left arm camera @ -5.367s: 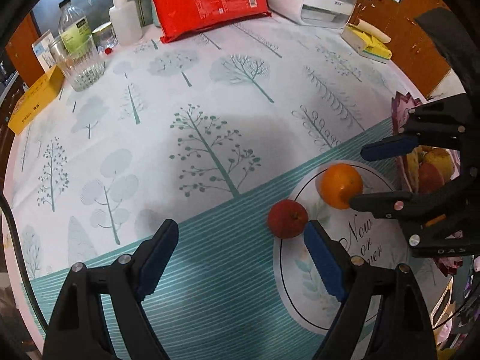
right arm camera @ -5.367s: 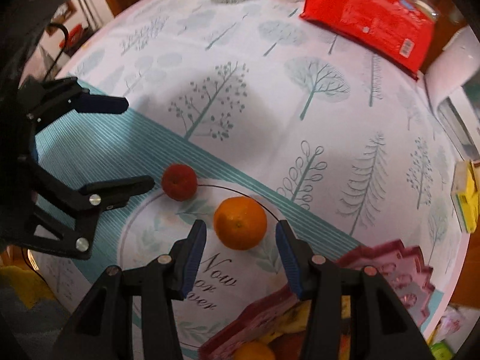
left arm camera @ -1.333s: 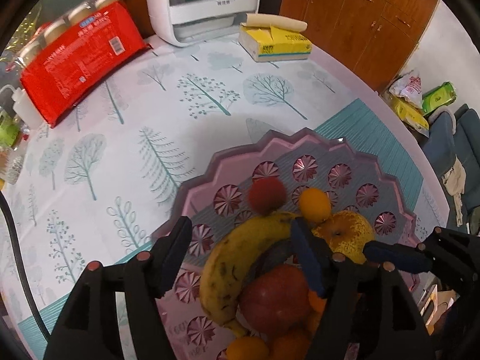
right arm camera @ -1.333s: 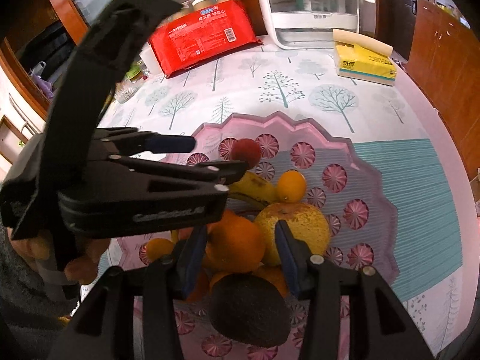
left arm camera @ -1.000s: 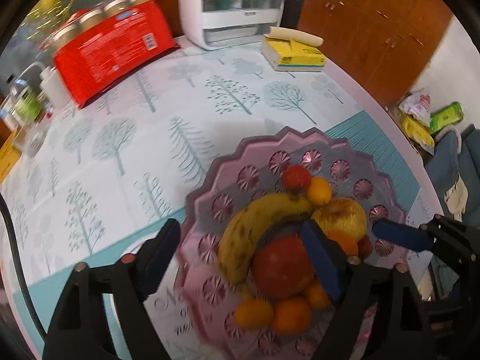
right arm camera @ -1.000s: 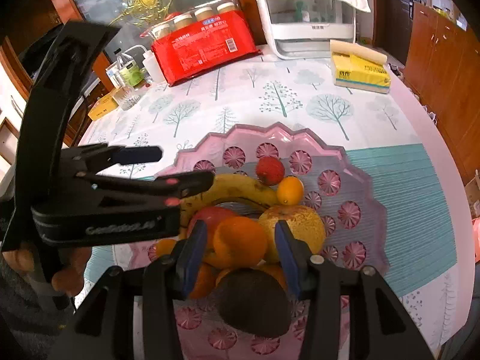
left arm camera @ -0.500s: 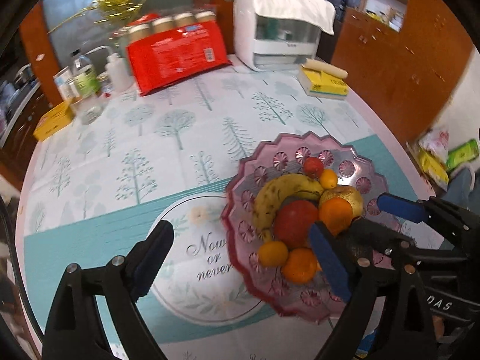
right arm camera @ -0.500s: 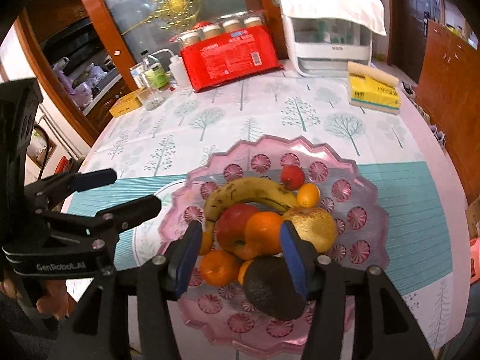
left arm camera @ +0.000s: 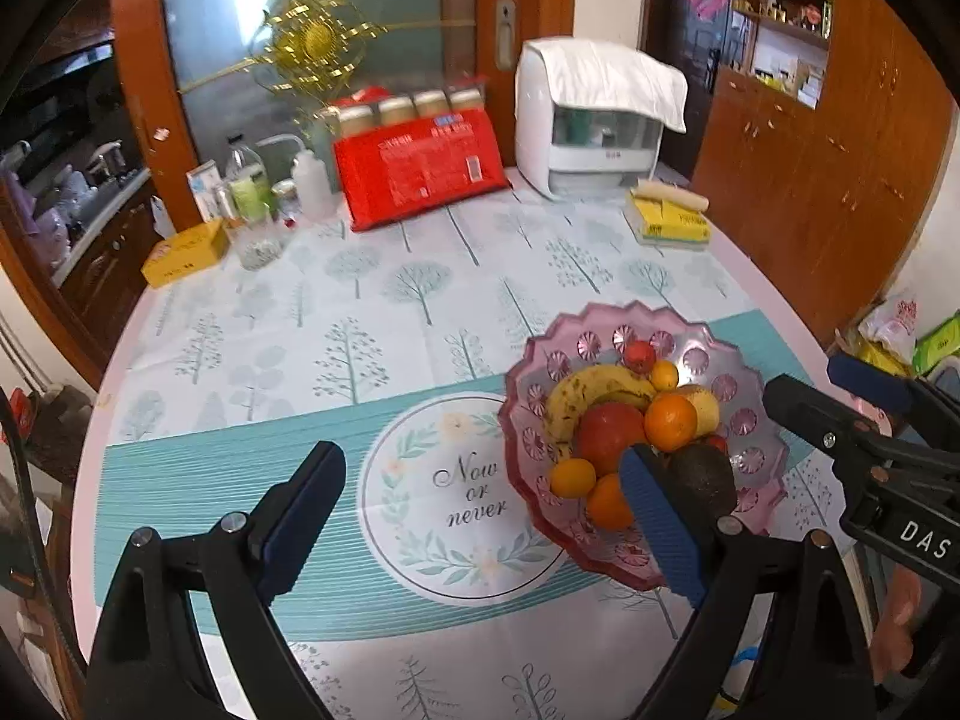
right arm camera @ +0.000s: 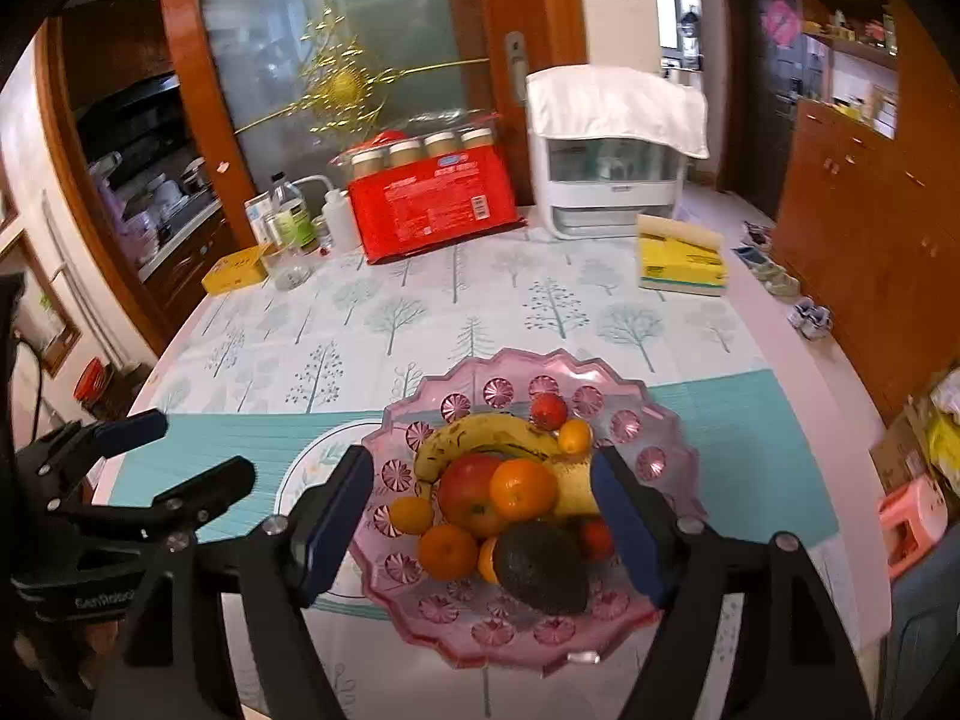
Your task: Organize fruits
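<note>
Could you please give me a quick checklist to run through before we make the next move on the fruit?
1. Loose fruit left on the tablecloth: none in view, ok.
2. All fruit inside the pink bowl: banana, apple, orange and avocado sit in it, ok.
3. Left gripper empty: open, nothing between its fingers, ok.
4. Right gripper empty: open, raised above the bowl, ok.
5. Bowl fully on the table: its near rim is close to the table edge, cannot tell.
6. Pile stable: the orange rests high on the heap, cannot tell.
</note>
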Tool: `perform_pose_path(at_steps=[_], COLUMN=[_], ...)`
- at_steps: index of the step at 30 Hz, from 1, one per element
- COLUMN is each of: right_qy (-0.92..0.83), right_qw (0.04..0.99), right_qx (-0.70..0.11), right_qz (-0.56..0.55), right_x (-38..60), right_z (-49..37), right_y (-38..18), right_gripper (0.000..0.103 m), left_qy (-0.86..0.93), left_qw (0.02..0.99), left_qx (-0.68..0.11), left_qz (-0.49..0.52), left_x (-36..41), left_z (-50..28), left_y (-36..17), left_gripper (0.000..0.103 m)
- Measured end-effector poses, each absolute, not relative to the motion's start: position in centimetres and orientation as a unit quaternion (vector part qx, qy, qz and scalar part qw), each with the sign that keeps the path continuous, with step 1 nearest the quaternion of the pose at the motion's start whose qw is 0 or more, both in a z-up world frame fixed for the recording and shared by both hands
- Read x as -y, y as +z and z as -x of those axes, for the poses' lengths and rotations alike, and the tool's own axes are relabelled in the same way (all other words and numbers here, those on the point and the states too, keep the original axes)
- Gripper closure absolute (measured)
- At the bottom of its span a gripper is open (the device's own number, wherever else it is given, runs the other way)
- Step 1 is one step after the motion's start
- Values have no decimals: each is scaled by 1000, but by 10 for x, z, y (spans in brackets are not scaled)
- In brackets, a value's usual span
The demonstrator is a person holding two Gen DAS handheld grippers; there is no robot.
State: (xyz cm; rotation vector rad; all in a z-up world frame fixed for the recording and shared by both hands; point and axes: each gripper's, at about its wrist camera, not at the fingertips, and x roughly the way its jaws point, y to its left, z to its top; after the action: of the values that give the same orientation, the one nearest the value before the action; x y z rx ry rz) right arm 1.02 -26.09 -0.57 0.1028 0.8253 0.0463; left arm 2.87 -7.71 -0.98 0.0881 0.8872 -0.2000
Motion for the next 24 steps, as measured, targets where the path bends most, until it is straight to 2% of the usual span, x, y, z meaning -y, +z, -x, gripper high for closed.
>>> perform_pose_path(at_steps=[7, 15, 24], right_qy=[6, -16, -16], right_qw=[913, 920, 923], right_qx=[-404, -389, -381], right_qz=[-50, -45, -43], right_x=[243, 224, 211], right_z=[17, 53, 75], right_y=[11, 31, 38], right_gripper=[27, 27, 26], left_qy=[-79, -65, -53], left_qw=[907, 906, 902], left_qx=[-411, -418, -428], left_qz=[-38, 12, 26], left_x=[57, 35, 24], left_z=[-3, 21, 41], left_y=[11, 30, 25], left_gripper=[11, 11, 11])
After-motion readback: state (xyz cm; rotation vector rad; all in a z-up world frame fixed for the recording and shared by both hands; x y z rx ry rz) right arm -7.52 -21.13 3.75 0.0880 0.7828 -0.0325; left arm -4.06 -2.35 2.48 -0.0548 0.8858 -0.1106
